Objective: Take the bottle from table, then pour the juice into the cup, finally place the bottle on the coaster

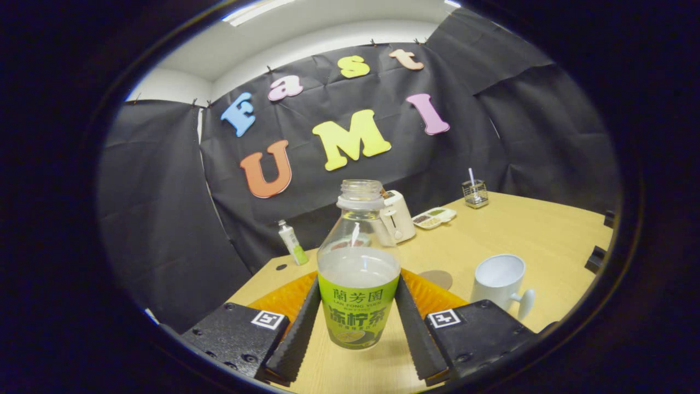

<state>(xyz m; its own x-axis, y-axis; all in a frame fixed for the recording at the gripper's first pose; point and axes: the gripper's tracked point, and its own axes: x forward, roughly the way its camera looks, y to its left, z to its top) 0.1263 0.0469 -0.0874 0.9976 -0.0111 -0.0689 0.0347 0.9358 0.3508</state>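
The gripper's (358,323) fingers pressed both sides of the bottle (358,273), clamped on it; it stood upright between them, uncapped, part full. The white cup (500,280) sat ahead to the right, the coaster (436,278) between them, so pouring likely meant tipping rightward.

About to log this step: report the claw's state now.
Claw: closed on the bottle, one finger pressing each side of its label; bottle upright and uncapped.
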